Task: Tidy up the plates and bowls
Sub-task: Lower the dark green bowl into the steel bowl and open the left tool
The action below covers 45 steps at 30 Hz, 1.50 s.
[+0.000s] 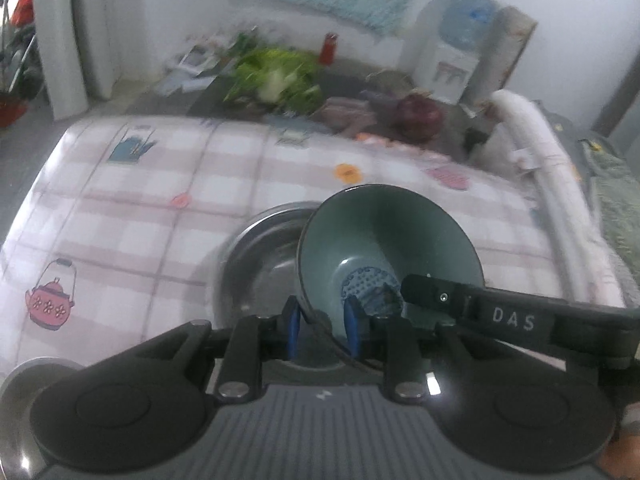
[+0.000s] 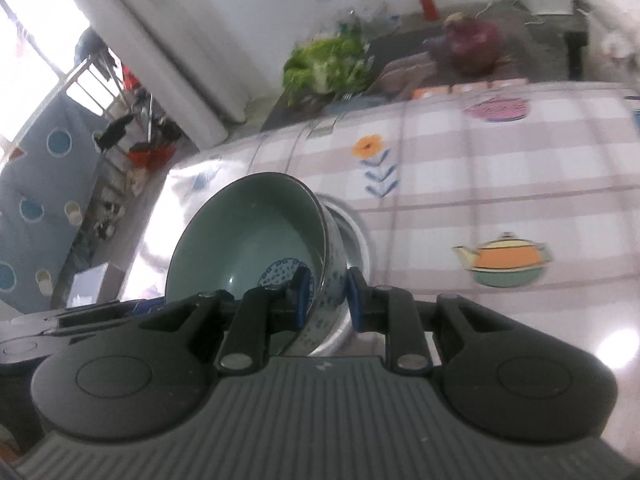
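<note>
A green bowl [image 1: 384,236] with a blue dotted pattern in its bottom hangs tilted over a round steel dish [image 1: 256,256] on the checked tablecloth. My left gripper [image 1: 323,326] is shut on the bowl's near rim, one blue pad inside and one outside. From the right, a black finger [image 1: 440,296] of my right gripper reaches onto the same bowl. In the right wrist view, my right gripper [image 2: 330,300] is shut on the green bowl's [image 2: 248,232] patterned wall. The steel dish [image 2: 354,236] shows just behind it.
A second steel dish rim [image 1: 20,380] lies at the near left. Beyond the table are leafy greens [image 1: 276,76], a purple cabbage [image 1: 420,116], a red bottle [image 1: 328,48] and a water dispenser [image 1: 452,52]. A white roll [image 1: 536,148] lines the table's right edge.
</note>
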Tool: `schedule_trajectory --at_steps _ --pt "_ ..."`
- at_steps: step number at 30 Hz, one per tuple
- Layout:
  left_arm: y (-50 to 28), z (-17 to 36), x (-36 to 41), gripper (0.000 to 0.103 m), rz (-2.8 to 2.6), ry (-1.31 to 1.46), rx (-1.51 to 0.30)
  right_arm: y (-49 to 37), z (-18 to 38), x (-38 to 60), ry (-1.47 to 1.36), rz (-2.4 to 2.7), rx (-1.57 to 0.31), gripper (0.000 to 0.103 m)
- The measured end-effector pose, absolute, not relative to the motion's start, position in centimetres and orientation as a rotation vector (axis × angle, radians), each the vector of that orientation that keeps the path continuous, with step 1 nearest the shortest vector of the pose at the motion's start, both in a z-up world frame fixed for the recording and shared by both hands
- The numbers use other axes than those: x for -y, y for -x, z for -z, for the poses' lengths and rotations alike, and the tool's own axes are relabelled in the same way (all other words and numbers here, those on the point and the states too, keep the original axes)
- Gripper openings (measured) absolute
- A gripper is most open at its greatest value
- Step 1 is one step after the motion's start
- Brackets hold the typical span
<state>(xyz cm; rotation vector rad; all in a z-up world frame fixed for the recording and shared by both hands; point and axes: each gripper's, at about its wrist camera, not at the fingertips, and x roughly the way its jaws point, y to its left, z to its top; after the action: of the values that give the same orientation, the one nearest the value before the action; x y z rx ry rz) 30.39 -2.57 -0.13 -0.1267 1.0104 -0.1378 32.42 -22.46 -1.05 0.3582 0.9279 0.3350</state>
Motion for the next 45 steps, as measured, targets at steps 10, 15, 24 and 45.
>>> schedule_trajectory --at_steps 10,15,24,45 --pt "-32.1 4.7 0.0 0.022 0.135 0.15 -1.075 -35.4 4.8 18.4 -0.272 -0.304 -0.949 0.022" --pt "-30.9 3.4 -1.1 0.024 0.151 0.176 -1.029 -35.8 4.7 18.0 -0.26 -0.297 -0.956 0.032" --pt "-25.5 -0.5 -4.6 0.045 0.174 0.234 -0.922 -36.3 4.1 15.9 -0.22 -0.288 -1.006 0.068" --pt "-11.9 -0.7 -15.4 0.057 0.025 0.268 -0.851 -32.0 -2.7 20.0 -0.447 -0.221 -0.961 0.092"
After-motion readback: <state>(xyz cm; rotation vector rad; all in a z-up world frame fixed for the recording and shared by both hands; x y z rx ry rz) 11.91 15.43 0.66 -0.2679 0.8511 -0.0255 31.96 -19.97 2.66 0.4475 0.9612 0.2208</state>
